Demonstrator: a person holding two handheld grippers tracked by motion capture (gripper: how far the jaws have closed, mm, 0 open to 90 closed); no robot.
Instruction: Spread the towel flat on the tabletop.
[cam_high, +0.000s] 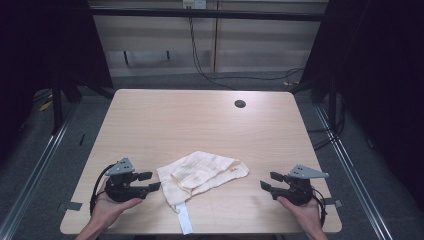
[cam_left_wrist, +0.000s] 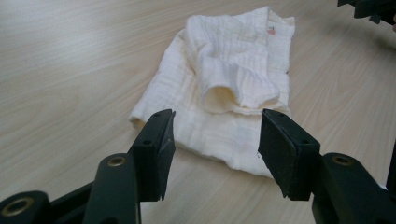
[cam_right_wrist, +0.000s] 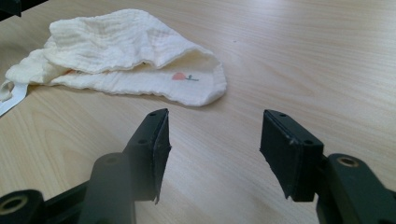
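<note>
High view: I see a cream cloth (cam_high: 200, 175) lying crumpled on the near middle of the wooden bench (cam_high: 200, 120), with a white strip (cam_high: 184, 217) running from under its near edge toward the bench front. My left gripper (cam_high: 147, 181) rests just left of the cloth and my right gripper (cam_high: 267, 181) sits apart from it on the right, each pointing inward. Left gripper view: the fingers (cam_left_wrist: 156, 149) stand wide with nothing between them, the cloth's folded edge (cam_left_wrist: 224, 93) just beyond their tips. Right gripper view: the fingers (cam_right_wrist: 289, 149) also stand wide and empty; the cloth (cam_right_wrist: 126, 56), bearing a small pink flower mark (cam_right_wrist: 180, 76), lies farther ahead.
</note>
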